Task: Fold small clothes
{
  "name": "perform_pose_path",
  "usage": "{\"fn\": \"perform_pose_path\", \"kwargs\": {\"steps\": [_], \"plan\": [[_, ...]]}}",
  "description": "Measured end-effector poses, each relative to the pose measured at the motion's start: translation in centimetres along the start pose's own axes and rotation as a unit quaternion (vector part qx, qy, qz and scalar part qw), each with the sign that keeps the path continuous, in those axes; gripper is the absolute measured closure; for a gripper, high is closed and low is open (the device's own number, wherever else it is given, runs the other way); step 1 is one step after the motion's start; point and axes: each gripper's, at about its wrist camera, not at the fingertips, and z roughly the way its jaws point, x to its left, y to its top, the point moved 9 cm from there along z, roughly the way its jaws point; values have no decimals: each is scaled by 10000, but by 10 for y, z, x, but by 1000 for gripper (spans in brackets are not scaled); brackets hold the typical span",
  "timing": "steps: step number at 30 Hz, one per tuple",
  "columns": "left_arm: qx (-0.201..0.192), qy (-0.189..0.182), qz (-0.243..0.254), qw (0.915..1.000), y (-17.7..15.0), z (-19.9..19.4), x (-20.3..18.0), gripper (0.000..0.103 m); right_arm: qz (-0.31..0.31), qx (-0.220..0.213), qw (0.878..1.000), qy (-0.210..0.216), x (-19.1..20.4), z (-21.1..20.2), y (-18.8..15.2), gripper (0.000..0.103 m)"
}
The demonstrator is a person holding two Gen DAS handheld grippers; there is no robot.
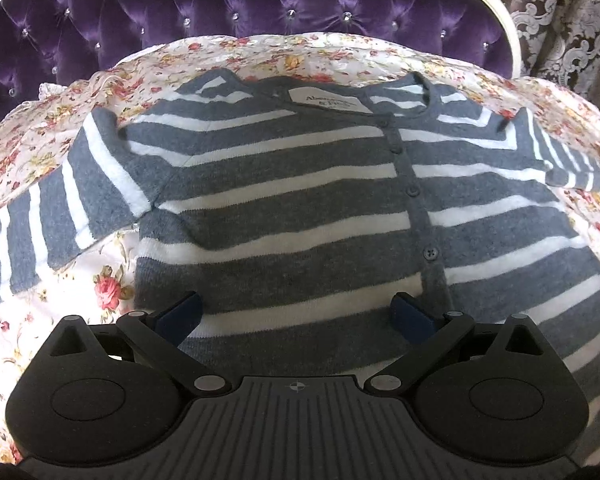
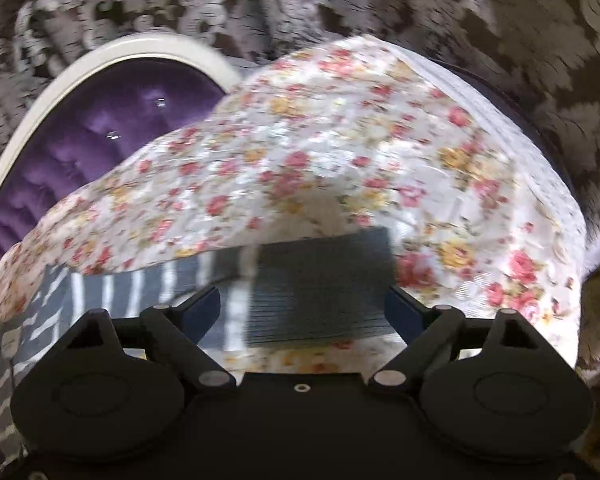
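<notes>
A grey and white striped cardigan [image 1: 300, 208] lies flat and buttoned on a floral bedspread [image 1: 40, 140], collar and label [image 1: 328, 100] at the far side. One sleeve [image 1: 60, 208] stretches out left, the other [image 1: 560, 160] right. My left gripper [image 1: 296, 314] hovers open over the lower front of the cardigan, nothing between its fingers. In the blurred right wrist view, the dark grey cuff end of a sleeve [image 2: 320, 280] lies on the bedspread [image 2: 340, 140]. My right gripper [image 2: 302, 314] stands open just above it, pads apart from the cloth.
A purple tufted headboard [image 1: 220, 8] with a cream frame stands behind the bed, also seen as the headboard [image 2: 100, 128] in the right view. Brown and silver patterned wall covering [image 2: 500, 20] lies beyond. The bed's edge [image 2: 548, 152] drops off at the right.
</notes>
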Motion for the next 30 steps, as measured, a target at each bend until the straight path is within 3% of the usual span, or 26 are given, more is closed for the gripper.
{"fn": "perform_pose_path", "kwargs": {"steps": [8, 11, 13, 14, 23, 30], "plan": [[-35, -12, -1, 10000, 1, 1, 0, 0, 298, 175, 9994, -93, -24, 16, -7, 18], [-17, -22, -16, 10000, 1, 1, 0, 0, 206, 125, 9996, -164, -23, 15, -6, 49], [-7, -25, -14, 10000, 1, 1, 0, 0, 155, 168, 9993, -305, -24, 16, -5, 81], [-7, -26, -17, 10000, 1, 1, 0, 1, 136, 180, 9992, -318, -24, 16, -4, 87], [23, -198, -273, 9994, 6, -3, 3, 1, -304, -477, 9981, -224, 1, -39, 38, 91], [-267, -168, -340, 9989, 18, -22, 10, 1, -607, -590, 9954, -438, 24, -52, 58, 92]]}}
